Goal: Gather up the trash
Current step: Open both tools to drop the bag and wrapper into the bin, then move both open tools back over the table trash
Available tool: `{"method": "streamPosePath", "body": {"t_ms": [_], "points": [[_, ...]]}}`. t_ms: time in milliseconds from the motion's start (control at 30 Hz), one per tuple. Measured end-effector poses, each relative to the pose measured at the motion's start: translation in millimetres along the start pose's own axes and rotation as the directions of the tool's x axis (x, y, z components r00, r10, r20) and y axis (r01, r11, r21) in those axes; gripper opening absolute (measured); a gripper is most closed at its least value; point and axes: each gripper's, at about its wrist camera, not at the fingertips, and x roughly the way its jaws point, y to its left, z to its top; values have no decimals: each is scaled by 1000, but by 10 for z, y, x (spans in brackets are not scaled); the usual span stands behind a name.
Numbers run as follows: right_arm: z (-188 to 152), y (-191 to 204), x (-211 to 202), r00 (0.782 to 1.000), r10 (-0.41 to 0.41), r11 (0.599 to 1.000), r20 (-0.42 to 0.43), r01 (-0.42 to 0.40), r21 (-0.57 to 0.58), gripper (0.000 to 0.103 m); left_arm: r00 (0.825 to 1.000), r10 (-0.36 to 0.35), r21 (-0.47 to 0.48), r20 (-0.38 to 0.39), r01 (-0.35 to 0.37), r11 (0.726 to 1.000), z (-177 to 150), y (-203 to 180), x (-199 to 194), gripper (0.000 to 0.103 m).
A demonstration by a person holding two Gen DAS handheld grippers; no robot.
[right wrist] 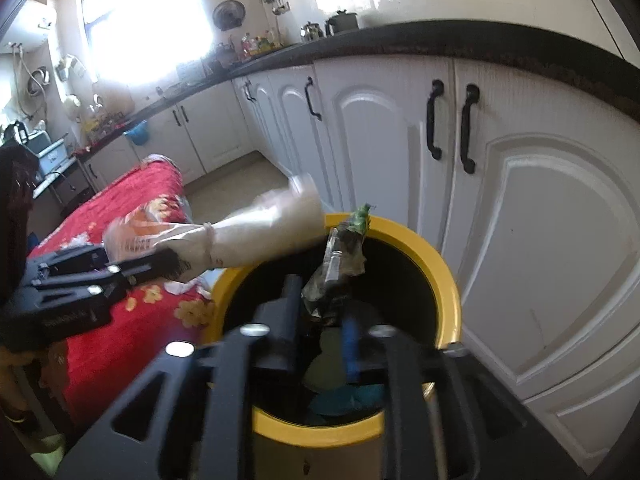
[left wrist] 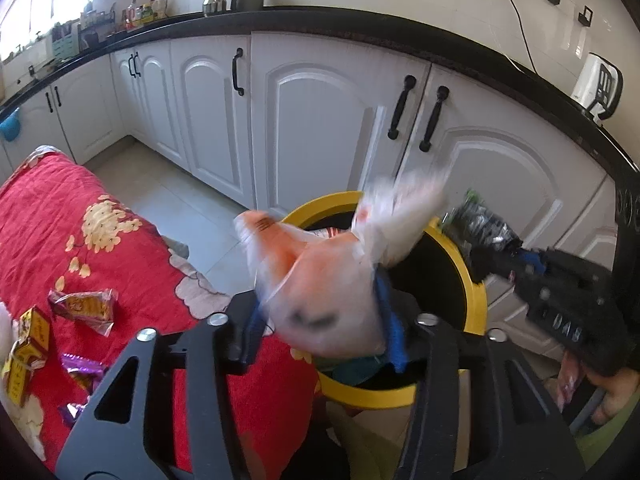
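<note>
A: Left wrist view, from the left: your table with the red floral cloth (left wrist: 80, 216) has wrappers (left wrist: 82, 306) on it yet, so the collecting isn't finished. Why is the clear plastic bag (left wrist: 320, 280) held out so far?

B: You've carried it over the yellow bin (left wrist: 478, 300) so it can fall straight in. Your left gripper (left wrist: 324, 322) has its blue-padded fingers closed in on the bag's lower end, pinching it; the knotted top sticks out over the black opening. The bag is blurred, so I can't read its print.

A: And to the right of it?

B: Your right gripper (right wrist: 320, 320) hangs above the same bin (right wrist: 448, 284), jaws drawn near together on a crumpled foil wrapper with green print (right wrist: 340, 256). It reaches up past the fingers, over the opening and just inside the far rim. Right wrist view shows other rubbish already at the bottom.

A: So both pieces sit above the bin, neither in it?

B: Yes, both gripped, both apart from each other. I'd judge you only need to spread the fingers, right side first since the wrapper is better centred
</note>
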Motion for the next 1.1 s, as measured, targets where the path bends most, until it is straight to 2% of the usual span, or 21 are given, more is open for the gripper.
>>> {"method": "streamPosePath", "body": {"t_ms": [67,167,267,367,400,433,467,633,867,1100], "points": [[-19,-38,17,1000,-15,1000,-8,16,10,40,1000,1,-12,2,-1,1000,2,26,21,56],[-20,-104,-1,999,-33,999,0,33,33,45,1000,9,-29,3,-8,1000,-16,73,22,58],[-12,-136,-47,999,-49,998,16,48,49,52,1000,8,-46,11,-8,999,-42,120,-25,67],[27,-128,-115,996,-70,996,46,67,53,58,1000,10,-61,27,-8,998,-59,165,-117,81],[40,-110,-146,995,-74,996,60,71,54,61,999,8,-69,36,-5,998,-62,182,-154,89],[52,-92,-189,994,-81,996,79,77,54,66,999,7,-75,43,-4,997,-62,199,-187,93],[76,-86,-209,992,-84,995,89,80,53,72,999,8,-82,52,-4,997,-68,218,-229,93],[136,22,-319,985,-97,995,141,92,38,85,996,33,-95,77,-26,995,-97,299,-406,93],[197,238,-443,978,-85,996,192,86,-1,91,992,71,-115,103,-59,992,-200,461,-638,93],[236,497,-556,972,-47,997,229,59,-48,92,985,102,-131,136,-84,988,-306,592,-907,93]]}}
